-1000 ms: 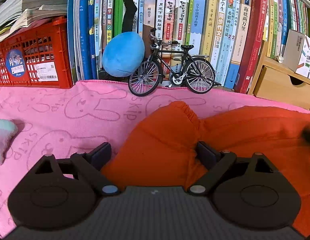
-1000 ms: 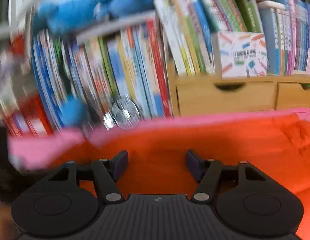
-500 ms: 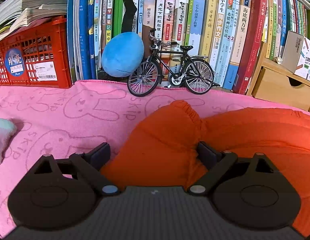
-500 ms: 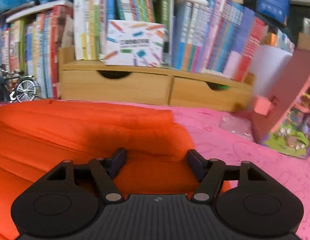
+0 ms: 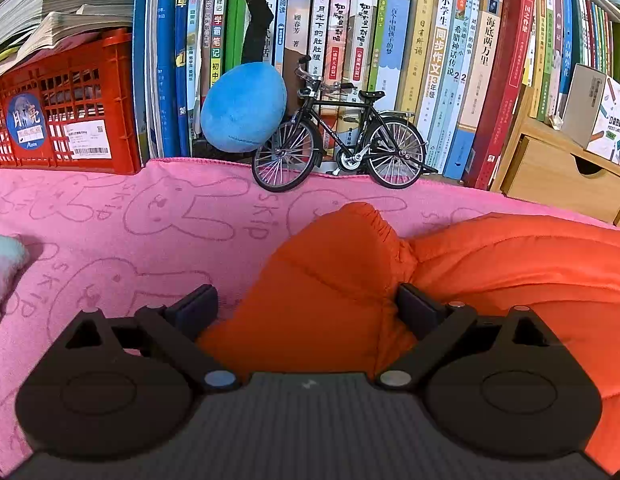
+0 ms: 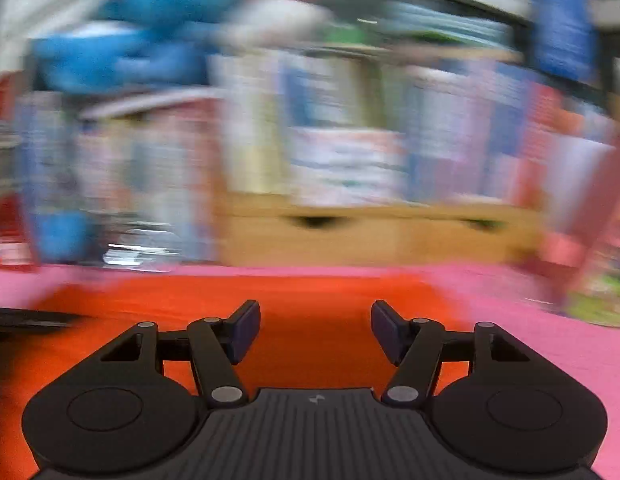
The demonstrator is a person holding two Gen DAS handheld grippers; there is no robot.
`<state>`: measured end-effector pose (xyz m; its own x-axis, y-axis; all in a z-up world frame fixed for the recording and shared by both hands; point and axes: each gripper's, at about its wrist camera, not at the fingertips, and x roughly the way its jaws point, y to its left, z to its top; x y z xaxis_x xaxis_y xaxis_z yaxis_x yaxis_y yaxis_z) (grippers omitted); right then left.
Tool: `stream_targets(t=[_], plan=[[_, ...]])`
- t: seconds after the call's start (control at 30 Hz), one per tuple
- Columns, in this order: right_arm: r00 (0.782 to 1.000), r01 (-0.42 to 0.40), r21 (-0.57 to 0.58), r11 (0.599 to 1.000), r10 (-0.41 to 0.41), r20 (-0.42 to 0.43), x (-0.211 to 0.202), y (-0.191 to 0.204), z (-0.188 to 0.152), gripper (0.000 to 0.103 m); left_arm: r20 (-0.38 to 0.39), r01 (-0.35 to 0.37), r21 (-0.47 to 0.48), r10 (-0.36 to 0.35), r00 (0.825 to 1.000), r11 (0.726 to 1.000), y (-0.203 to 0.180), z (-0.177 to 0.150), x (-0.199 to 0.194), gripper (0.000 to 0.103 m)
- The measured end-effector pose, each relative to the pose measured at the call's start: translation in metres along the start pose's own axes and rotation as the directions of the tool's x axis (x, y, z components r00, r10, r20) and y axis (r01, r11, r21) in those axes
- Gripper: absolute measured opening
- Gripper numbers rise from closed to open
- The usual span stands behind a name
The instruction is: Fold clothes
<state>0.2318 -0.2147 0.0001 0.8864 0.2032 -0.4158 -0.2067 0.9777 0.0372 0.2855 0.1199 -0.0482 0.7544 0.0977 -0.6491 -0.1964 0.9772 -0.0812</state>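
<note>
One puffy orange quilted jacket [image 5: 490, 264] lies on the pink bunny-print towel [image 5: 149, 232] covering the worktop. The left tool [image 5: 307, 304] is spread around its gathered elastic cuff; the right tool [image 6: 314, 326] is spread above the fabric, view blurred. At ten o'clock, one red plastic lattice crate [image 5: 69, 120] holds stacked papers.

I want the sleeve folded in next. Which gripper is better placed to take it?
Left, probably: the left gripper is open with the orange garment's cuffed sleeve bunched between its fingers. The right gripper, also open, shows only flat cloth, blurred.
</note>
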Motion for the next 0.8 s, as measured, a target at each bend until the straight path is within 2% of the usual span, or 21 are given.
stream_targets(t=[0.4, 0.5, 0.6, 0.67, 0.73, 0.8], plan=[[0.996, 0.06, -0.149, 0.987, -0.07, -0.058, 0.02, 0.006, -0.034, 0.065, -0.003, 0.006, -0.001, -0.006, 1.0, 1.0, 0.003, 0.0, 0.0, 0.097], [0.982, 0.166, -0.059, 0.984, -0.17, -0.085, 0.021, -0.053, -0.037, 0.07, -0.004, 0.006, 0.0, -0.006, 1.0, 1.0, 0.003, 0.0, 0.0, 0.098], [0.942, 0.311, -0.046, 0.949, -0.314, -0.116, 0.018, -0.088, -0.041, 0.07, -0.005, 0.005, -0.001, -0.005, 1.0, 1.0, 0.003, 0.001, 0.0, 0.099], [0.916, 0.376, 0.011, 0.927, -0.369, -0.154, 0.012, -0.111, -0.041, 0.072, -0.005, 0.024, -0.018, -0.024, 1.0, 1.0, 0.006, 0.003, -0.002, 0.097], [0.902, 0.415, 0.056, 0.908, -0.402, -0.159, -0.007, -0.114, -0.037, 0.07, 0.006, 0.044, -0.029, -0.044, 0.999, 0.999, 0.009, 0.008, -0.011, 0.094], [0.922, 0.38, 0.043, 0.924, -0.374, -0.097, -0.038, -0.099, -0.034, 0.067, 0.049, 0.075, -0.032, -0.073, 0.996, 0.997, 0.011, 0.01, -0.031, 0.093]])
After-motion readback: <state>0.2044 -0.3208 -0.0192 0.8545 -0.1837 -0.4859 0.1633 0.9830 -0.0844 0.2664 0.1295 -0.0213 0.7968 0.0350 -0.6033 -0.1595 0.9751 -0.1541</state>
